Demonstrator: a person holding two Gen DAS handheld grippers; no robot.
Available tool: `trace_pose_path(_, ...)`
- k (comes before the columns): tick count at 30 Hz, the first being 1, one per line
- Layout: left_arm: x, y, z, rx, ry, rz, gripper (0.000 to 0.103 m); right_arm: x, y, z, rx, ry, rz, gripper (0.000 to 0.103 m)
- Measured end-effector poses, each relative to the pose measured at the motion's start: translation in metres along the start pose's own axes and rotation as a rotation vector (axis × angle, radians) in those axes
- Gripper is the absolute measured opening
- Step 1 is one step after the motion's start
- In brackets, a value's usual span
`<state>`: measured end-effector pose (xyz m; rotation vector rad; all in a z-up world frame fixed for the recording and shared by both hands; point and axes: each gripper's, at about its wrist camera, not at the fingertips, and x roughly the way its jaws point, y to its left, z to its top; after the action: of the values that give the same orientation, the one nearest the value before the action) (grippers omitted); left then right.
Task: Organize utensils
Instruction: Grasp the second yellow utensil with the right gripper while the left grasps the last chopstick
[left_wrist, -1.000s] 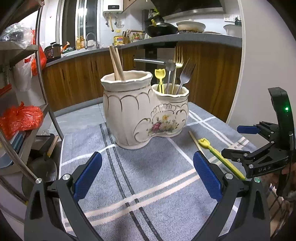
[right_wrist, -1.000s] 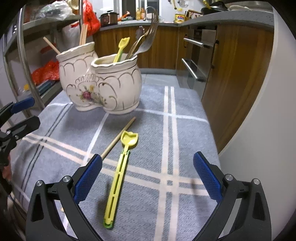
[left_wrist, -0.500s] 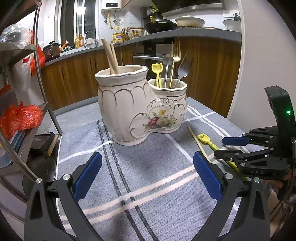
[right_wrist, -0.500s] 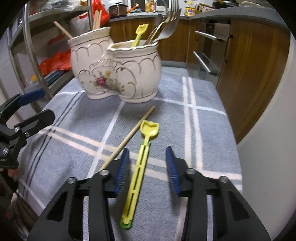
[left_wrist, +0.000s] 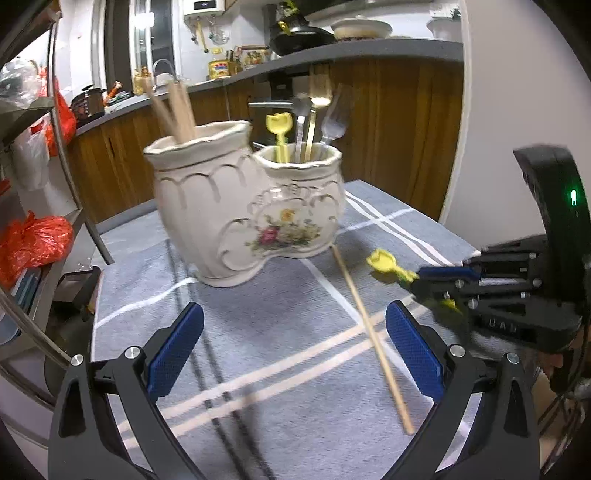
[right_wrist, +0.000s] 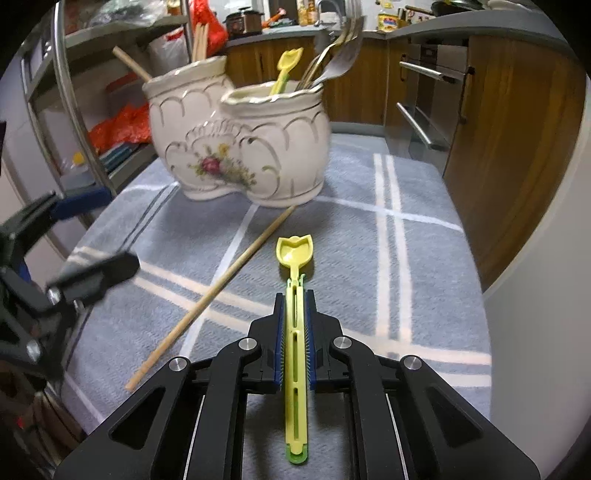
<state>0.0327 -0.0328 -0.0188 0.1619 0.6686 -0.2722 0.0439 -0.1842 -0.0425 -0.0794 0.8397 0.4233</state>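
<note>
A white two-pot ceramic holder (left_wrist: 243, 206) (right_wrist: 240, 144) stands on the grey striped cloth. Its taller pot holds wooden chopsticks (left_wrist: 175, 110); its lower pot holds a yellow spoon (left_wrist: 279, 136) and metal forks (left_wrist: 328, 122). My right gripper (right_wrist: 294, 332) is shut on a yellow plastic spoon (right_wrist: 294, 254), also seen in the left wrist view (left_wrist: 388, 264). A single wooden chopstick (right_wrist: 214, 291) (left_wrist: 369, 332) lies on the cloth to the left of it. My left gripper (left_wrist: 291, 354) is open and empty, in front of the holder.
A metal shelf rack (left_wrist: 44, 206) with red bags stands left of the table. Wooden kitchen cabinets (right_wrist: 517, 110) and an oven run behind and to the right. The table's right edge (right_wrist: 476, 295) drops off by a white wall.
My right gripper has moved down over the yellow spoon and shut on its handle. The left gripper has shifted slightly; the holder now looks closer and further left.
</note>
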Motion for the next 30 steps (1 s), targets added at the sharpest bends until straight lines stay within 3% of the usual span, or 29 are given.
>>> trace_pose_path(5, 0.015, -0.021, 0.001, 0.039, 0.076, -0.026, 0.097, -0.009, -0.013, 0.002, 0.025, -0.034, -0.002, 0.011)
trace_pose_path(11, 0.032, -0.045, -0.002, 0.090, 0.165, -0.008, 0.094, -0.013, -0.025, 0.001, 0.043, -0.055, -0.015, 0.011)
trace_pose_path(16, 0.041, -0.052, 0.000, 0.076, 0.203, -0.018, 0.069, -0.015, -0.029, 0.000, 0.048, -0.067, -0.011, 0.011)
trace_pose_path(24, 0.053, -0.054, 0.008, 0.064, 0.230, -0.021, 0.010, -0.018, -0.031, -0.003, 0.057, -0.082, -0.006, 0.010)
trace_pose_path(30, 0.052, -0.045, 0.009, 0.065, 0.222, -0.058, 0.005, -0.021, -0.033, -0.003, 0.061, -0.104, -0.005, 0.010)
